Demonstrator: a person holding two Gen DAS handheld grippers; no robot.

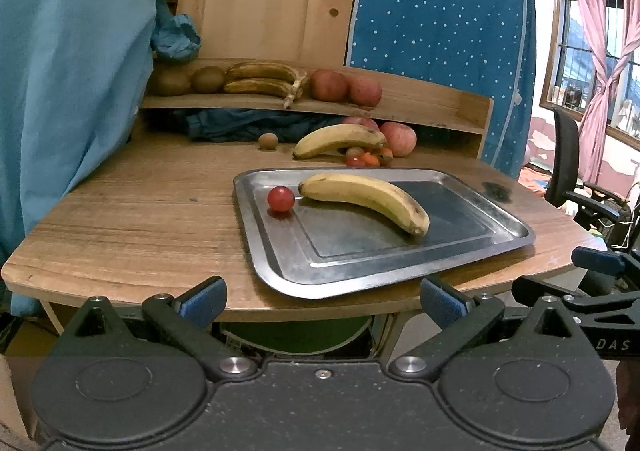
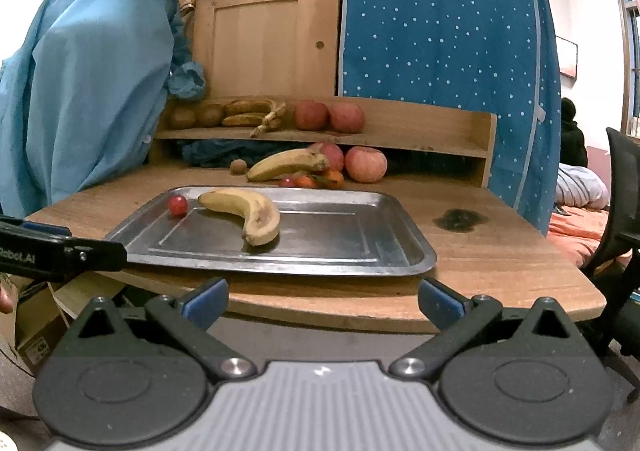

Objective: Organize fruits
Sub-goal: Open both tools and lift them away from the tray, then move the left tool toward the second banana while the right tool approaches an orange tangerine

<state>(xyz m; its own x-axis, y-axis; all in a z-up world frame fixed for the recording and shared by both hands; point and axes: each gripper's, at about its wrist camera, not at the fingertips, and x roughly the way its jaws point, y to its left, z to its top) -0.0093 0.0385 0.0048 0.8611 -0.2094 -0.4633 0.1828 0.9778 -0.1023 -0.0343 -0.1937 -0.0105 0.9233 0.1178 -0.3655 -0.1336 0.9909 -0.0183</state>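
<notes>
From the left wrist camera, the left gripper (image 1: 323, 301) hung with its jaws spread wide and empty, short of the near edge of the wooden table (image 1: 132, 207). A metal tray (image 1: 280, 271) lay on the table, carrying a banana (image 1: 366, 201) and a small red fruit (image 1: 281, 198) just beside the banana's stem end. Behind the tray, a second banana (image 1: 340, 139) rested against loose apples (image 1: 398, 138) and small orange fruits (image 1: 370, 159). A low wooden shelf (image 1: 440, 107) at the back held kiwis (image 1: 207, 79), two browned bananas (image 1: 262, 79) and two apples (image 1: 346, 87). Pale blue cloth (image 1: 72, 71) draped the left side; a pink curtain (image 1: 600, 31) framed a window at right.

From the right wrist camera, the right gripper (image 2: 323, 301) was likewise wide open and gripping nothing, clear of the table edge. The tray (image 2: 360, 255) sat directly ahead with the banana (image 2: 250, 213) and red fruit (image 2: 177, 205) toward its far left. A dark stain (image 2: 458, 219) marked the tabletop right of the tray, and a star-dotted blue fabric panel (image 2: 440, 31) stood behind the shelf.
</notes>
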